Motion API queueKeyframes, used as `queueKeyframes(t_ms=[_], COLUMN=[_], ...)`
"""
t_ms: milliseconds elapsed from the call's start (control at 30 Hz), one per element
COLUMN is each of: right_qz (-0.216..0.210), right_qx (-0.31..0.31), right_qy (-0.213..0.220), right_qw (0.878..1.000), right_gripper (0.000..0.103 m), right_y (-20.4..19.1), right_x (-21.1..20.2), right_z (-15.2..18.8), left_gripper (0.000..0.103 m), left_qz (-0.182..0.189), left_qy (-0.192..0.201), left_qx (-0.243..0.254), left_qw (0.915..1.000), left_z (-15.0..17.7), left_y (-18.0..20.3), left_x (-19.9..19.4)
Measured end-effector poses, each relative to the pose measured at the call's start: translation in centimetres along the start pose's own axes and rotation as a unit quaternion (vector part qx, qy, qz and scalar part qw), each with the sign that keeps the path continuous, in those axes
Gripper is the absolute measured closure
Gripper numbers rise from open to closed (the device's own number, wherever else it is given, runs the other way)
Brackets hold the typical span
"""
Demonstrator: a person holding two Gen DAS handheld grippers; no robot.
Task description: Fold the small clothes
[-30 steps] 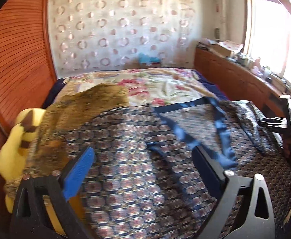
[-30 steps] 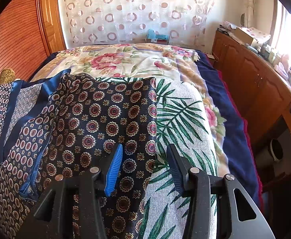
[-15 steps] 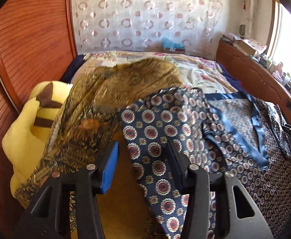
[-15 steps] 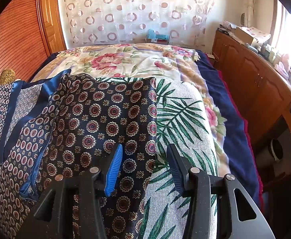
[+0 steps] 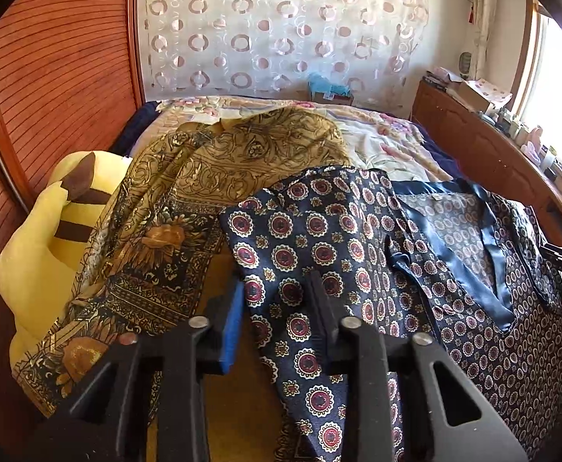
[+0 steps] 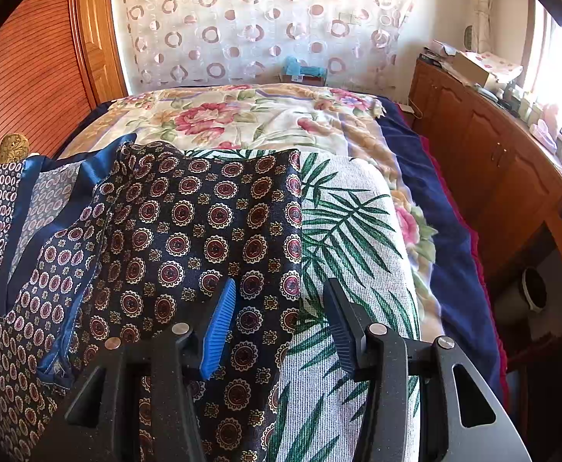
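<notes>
Change: left gripper has been carried from the garment's middle to its left edge; its jaws have just been closing and now stand narrow, with a navy fold between them. Right gripper is unchanged.
Left fingers: blue pad lies against the fold's left edge, dark pad on its right side. A firm pinch cannot be confirmed from this view.
Right fingers: held about half open over the garment's right edge. Blue pad is over navy cloth, dark pad over the palm-print cloth. No grip is seen.
Garment: navy, medallion print, blue satin trim. It is spread across the bed, with the left side bunched and raised at the left gripper.
Right edge of garment: a straight hem lies on the palm-print cloth.
Left neighbour: gold patterned cloth is touching the garment's left side and partly draped over a yellow plush.
Beneath: floral bedspread.
Far side: wooden cabinets are seen along the right wall.
</notes>
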State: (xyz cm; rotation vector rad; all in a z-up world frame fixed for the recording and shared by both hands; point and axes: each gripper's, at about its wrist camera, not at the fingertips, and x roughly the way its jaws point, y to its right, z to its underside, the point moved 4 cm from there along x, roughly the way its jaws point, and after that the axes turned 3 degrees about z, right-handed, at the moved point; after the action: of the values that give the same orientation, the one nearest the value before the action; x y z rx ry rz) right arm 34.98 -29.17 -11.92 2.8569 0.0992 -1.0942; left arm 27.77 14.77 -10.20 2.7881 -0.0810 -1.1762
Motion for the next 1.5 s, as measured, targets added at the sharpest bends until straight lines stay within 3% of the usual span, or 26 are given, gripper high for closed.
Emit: queueKeyframes(t_ms=[33,433,467,500,600,867,1333,1500], right_qz=[0.0,0.001,0.001,0.001,0.001,0.002,-0.002,-0.009], right_qx=[0.0,0.0,0.0,0.0,0.0,-0.001,0.002,-0.024], right_qy=[0.0,0.0,0.0,0.0,0.0,0.0,0.0,-0.023], right_qw=[1.0,1.0,1.0,1.0,1.0,1.0,1.0,0.999], right_gripper=[0.054,0.054,0.054,0.054,0.054,0.054,0.054,0.057], right_y=[0.0,0.0,0.0,0.0,0.0,0.0,0.0,-0.1], right_x=[0.0,0.0,0.0,0.0,0.0,0.0,0.0,0.7], right_z=[0.0,0.0,0.0,0.0,0.0,0.0,0.0,-1.2], left_gripper=[0.082,0.084,0.097,0.099,0.099,0.1,0.1,0.1], left_qz=[-0.002,-0.004,-0.002,0.0,-0.016,-0.008,0.004,0.017], left_qy=[0.002,0.0,0.004,0.007,0.022,0.066,0.065,0.069], left_qx=[0.001,-0.004,0.002,0.014,0.041,0.064,0.065,0.067], left_qw=[1.0,1.0,1.0,0.9999,0.9988,0.9957,0.9958,0.9952], left_z=[0.0,0.1,0.1,0.1,-0.2,-1.4,-0.9,-0.8], left_y=[0.0,-0.4,-0.2,0.3,1.5,3.6,5.3,6.2], left_x=[-0.1,0.2,0.1,0.0,-0.8,-3.5,-3.2,-3.8])
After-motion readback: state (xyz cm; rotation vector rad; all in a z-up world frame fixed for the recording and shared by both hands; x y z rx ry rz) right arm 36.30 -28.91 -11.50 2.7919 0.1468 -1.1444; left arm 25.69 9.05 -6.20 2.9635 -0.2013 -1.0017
